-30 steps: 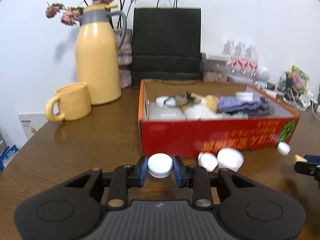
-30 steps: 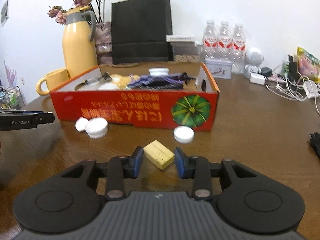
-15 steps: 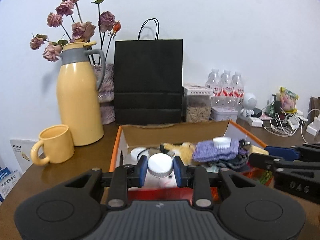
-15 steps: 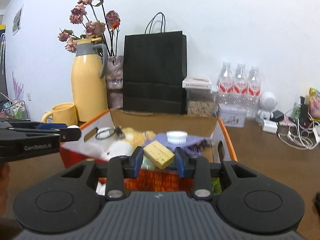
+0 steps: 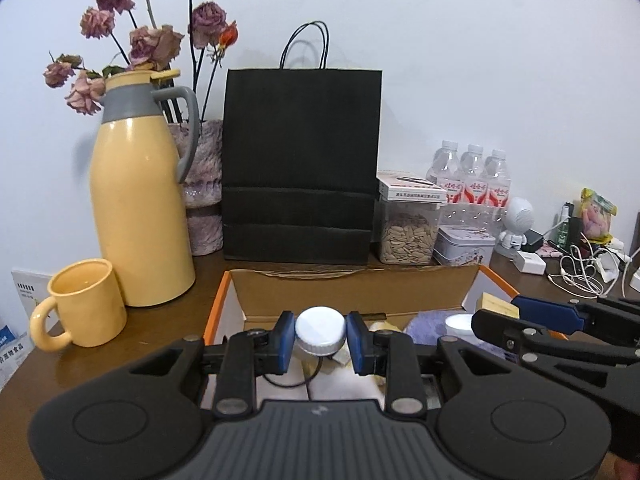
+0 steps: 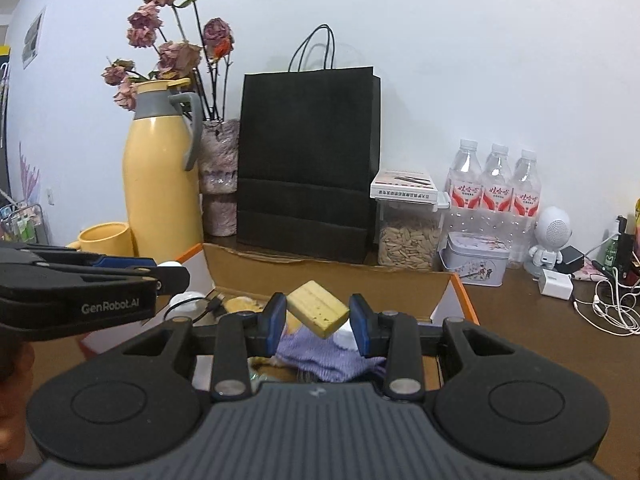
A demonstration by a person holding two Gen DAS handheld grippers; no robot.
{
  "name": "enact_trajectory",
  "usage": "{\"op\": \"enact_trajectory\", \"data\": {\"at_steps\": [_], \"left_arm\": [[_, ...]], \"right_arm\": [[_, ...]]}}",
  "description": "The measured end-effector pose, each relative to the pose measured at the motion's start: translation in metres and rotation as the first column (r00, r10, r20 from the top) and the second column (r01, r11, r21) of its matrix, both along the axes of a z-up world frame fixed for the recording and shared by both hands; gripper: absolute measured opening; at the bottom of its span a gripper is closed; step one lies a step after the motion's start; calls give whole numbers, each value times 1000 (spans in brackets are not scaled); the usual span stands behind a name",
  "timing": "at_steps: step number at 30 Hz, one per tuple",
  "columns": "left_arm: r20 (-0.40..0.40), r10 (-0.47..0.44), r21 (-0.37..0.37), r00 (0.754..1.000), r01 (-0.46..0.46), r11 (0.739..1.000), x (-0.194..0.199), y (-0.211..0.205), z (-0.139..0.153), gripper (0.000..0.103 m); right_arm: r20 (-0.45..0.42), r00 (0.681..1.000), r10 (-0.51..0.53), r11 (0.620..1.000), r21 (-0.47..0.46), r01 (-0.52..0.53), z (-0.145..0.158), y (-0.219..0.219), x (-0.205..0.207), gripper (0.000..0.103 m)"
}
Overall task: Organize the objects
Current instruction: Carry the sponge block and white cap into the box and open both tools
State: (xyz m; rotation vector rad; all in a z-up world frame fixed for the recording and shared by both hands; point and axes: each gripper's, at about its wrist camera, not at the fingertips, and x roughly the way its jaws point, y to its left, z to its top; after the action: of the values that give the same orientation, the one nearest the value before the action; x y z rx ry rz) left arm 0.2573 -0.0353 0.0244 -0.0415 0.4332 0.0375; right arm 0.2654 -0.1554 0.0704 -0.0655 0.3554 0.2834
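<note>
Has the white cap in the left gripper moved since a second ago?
Yes. The white cap, clamped in the left gripper, went from the table in front of the box up over the box.

— How many bottles [image 6: 497,188] stood by the wall?
— Three, plus one flask [image 5: 138,216], one mug [image 5: 82,304], one bag [image 5: 300,176].
— And the box [image 5: 352,292]?
— One. Two grippers [image 5: 321,336] were there; one white cap [image 5: 320,330] in one, one yellow block [image 6: 318,314] in the other.

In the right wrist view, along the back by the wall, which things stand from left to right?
Yellow mug → yellow thermos jug → black paper bag → jar of seeds → water bottles → small white robot figure.
</note>
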Motion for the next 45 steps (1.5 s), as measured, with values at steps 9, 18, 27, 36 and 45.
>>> {"op": "enact_trajectory", "data": {"at_steps": [9, 18, 27, 36, 45], "left_arm": [[-7, -14, -22, 1000, 14, 1000, 33, 2, -1, 26], [-26, -22, -11, 999, 22, 1000, 50, 2, -9, 26], [-51, 9, -8, 999, -9, 1000, 54, 4, -12, 96], [-98, 27, -24, 995, -30, 999, 60, 9, -19, 99], [-97, 29, -25, 995, -31, 999, 60, 8, -19, 99]], "right_arm": [[-12, 1000, -1, 1000, -15, 0, -8, 5, 32, 35], [-29, 999, 13, 1000, -21, -13, -14, 7, 51, 36], [-70, 997, -11, 999, -38, 8, -22, 2, 51, 90], [-79, 997, -19, 1000, -26, 17, -22, -1, 52, 103], [-83, 996, -23, 999, -28, 21, -22, -1, 52, 103]]}}
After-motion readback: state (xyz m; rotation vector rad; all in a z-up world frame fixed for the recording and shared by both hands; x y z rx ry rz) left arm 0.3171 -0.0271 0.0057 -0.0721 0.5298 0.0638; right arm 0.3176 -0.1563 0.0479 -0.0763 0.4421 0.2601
